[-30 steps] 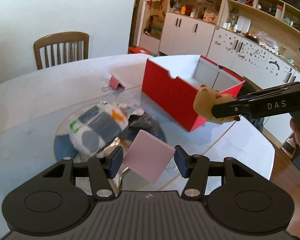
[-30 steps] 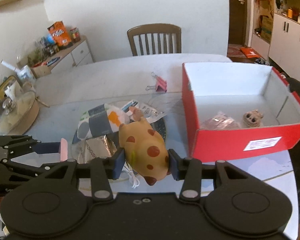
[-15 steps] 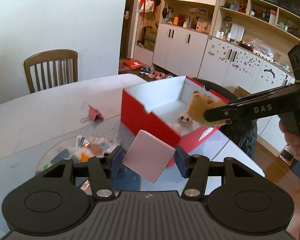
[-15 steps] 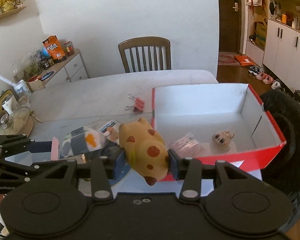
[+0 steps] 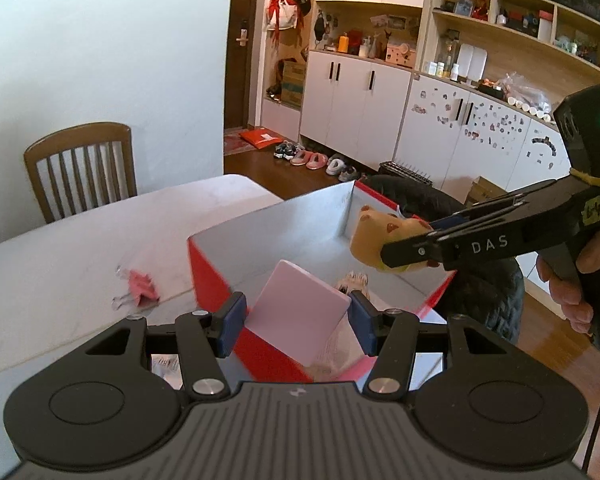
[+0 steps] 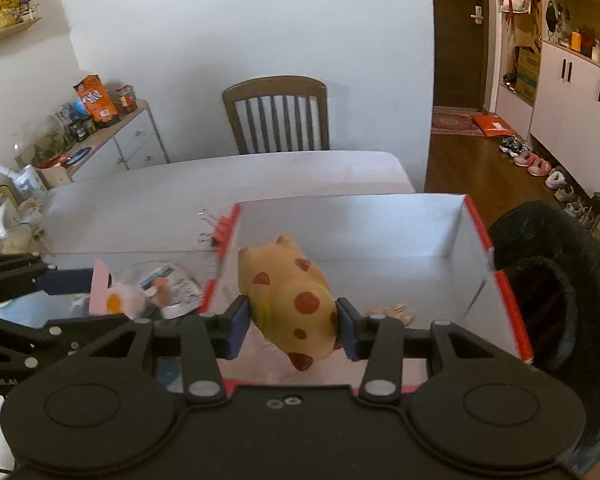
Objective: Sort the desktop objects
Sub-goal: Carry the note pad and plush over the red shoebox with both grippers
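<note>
- My left gripper (image 5: 296, 322) is clamped on a pink square card (image 5: 298, 312), held tilted between the blue pads, over the near wall of the red box (image 5: 210, 276).
- My right gripper (image 6: 292, 322) is clamped on a yellow spotted pig toy (image 6: 288, 300), head pointing away from me, hanging above the grey floor of the red box (image 6: 510, 316) — both loads are in the air, neither set down yet.
- Already lying on the box floor: a small striped figure (image 5: 354, 282), partly hidden behind the card; in the right wrist view it shows just beside the right pad.
- Left on the table (image 5: 80, 248): a pink binder clip (image 5: 140, 290) just outside the box's left wall, and a heap of packets (image 6: 160, 288) further left.
- Risk, card: I judge the grip to be on its thin edges only, so it could pivot or slip. Released from here it may catch the near wall and slide outside the box rather than in.
- Risk, toy: the rounded, smooth-looking body could squirt out of the pads. Dropped from this height it may bounce, roll, or land on the striped figure.
- Risk, grippers: both converge on the same opening — the right one crosses close above the far corner in the left wrist view, so lowering together could knock the fingers, or nudge the light box sideways.
</note>
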### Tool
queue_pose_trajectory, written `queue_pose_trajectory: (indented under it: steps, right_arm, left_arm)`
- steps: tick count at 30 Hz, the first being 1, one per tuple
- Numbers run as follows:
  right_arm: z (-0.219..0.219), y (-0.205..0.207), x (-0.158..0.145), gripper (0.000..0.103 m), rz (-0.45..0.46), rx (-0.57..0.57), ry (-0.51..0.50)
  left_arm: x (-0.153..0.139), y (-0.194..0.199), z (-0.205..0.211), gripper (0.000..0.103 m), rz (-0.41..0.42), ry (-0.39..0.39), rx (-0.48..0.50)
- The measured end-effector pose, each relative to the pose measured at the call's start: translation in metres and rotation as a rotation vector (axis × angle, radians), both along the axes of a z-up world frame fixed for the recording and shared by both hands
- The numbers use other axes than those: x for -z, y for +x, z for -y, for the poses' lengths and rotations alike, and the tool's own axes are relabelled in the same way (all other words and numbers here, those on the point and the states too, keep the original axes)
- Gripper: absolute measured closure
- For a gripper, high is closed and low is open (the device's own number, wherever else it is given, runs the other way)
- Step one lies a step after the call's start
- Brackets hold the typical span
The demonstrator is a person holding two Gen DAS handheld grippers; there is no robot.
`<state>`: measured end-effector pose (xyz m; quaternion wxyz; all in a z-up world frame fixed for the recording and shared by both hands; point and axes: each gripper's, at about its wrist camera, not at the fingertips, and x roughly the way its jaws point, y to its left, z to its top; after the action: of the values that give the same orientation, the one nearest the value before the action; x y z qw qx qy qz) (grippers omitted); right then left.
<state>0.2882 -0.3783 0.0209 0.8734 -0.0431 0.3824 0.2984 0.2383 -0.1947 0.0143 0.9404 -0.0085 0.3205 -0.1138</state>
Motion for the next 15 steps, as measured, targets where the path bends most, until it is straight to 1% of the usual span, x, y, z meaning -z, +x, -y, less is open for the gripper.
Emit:
queue_pose_trajectory:
  steps: [4, 8, 15]
  right_arm:
    - [0.014, 0.021, 0.005, 0.058, -0.009, 0.018, -0.009]
    - [0.027, 0.039, 0.011, 0.058, -0.023, 0.032, -0.014]
    - [0.036, 0.069, 0.026, 0.058, -0.061, 0.045, -0.026]
  left_arm:
    - [0.006, 0.03, 0.013, 0.048, -0.028, 0.003, 0.003]
    - [0.015, 0.059, 0.026, 0.048, -0.062, 0.024, 0.014]
    - [0.041, 0.103, 0.051, 0.048, -0.123, 0.134, 0.053]
